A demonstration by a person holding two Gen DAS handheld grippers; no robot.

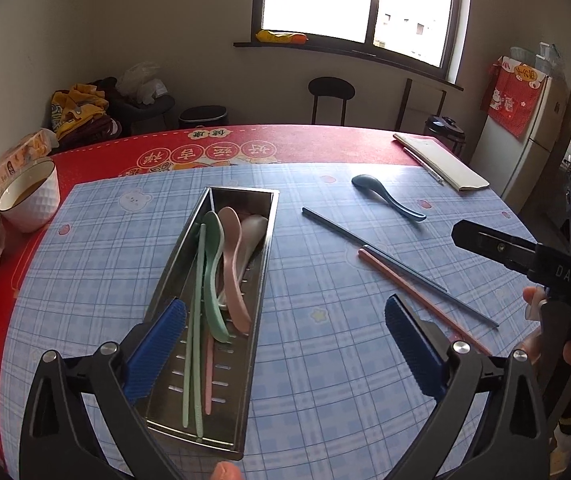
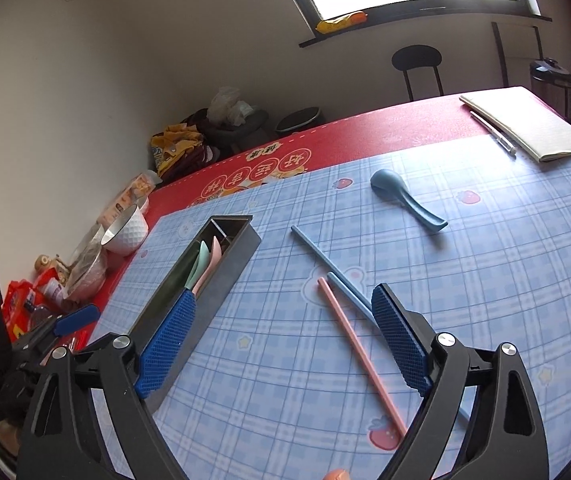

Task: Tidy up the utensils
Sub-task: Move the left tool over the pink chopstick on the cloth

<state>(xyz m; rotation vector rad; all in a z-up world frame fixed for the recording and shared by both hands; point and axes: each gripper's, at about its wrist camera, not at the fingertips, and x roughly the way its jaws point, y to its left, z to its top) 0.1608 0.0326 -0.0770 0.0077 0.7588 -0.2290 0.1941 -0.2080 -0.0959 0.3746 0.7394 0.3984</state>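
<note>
At far left on the worktop (image 1: 85,280), a white dimpled bowl (image 1: 31,196) with brownish contents, partly cut by clutter hard to make out. Next, a long stainless steel tray (image 1: 263,236) holding a mint green spoon (image 1: 213,276), a pink spoon (image 1: 232,264), a pale white spoon (image 1: 251,236) largely hidden behind the pink one, two mint green chopsticks (image 1: 193,344) and one pink chopstick inside the tray (image 1: 208,376), its upper length covered by the spoons. Above the tray's near end, the left gripper (image 1: 285,356), fingers spread wide and empty. Right of the tray, on the blue plaid mat (image 2: 505,280), a loose pink chopstick (image 2: 349,340) beside two dark blue chopsticks (image 2: 317,256), near ends hidden behind the right gripper (image 2: 285,348), fingers likewise wide apart, holding nothing. Farther back, a dark blue spoon (image 2: 401,198). At far right, a folded cream cloth (image 2: 525,124) with a pen (image 2: 493,132) just beside it.
</note>
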